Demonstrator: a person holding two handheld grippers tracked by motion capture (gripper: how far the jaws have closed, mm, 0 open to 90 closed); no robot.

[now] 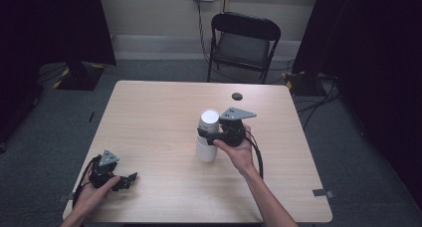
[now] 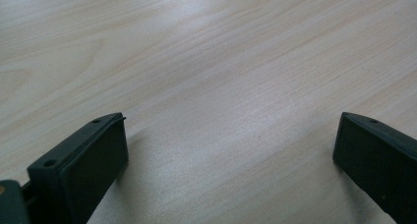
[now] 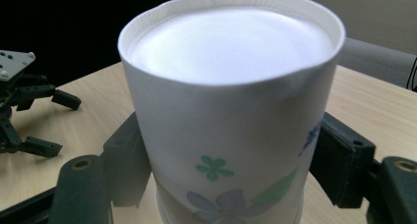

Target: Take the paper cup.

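I see the white paper cup printed with small green and blue flowers (image 3: 231,111) standing upside down, its flat base uppermost, stacked over a second white paper cup (image 1: 204,150) whose wall shows beneath it; the pair sits just right of the middle of the pale wooden table (image 1: 149,112). My right gripper (image 1: 209,136) comes in from about four o'clock of the stack and grasps the upper cup, one black jaw pressed to each side of its wall, which is dented slightly near the rim on the right in the right gripper view. The hand (image 1: 238,152) behind it wraps the gripper body, with the grey three-cornered plate on top. My left gripper (image 1: 128,181) lies well apart, at about seven o'clock from the cups near the table's front left corner, its jaws spread wide over bare wood with nothing between them. A small dark round disc (image 1: 237,95) rests on the table at one o'clock from the cups, and a black folding chair (image 1: 244,43) stands beyond the far edge.
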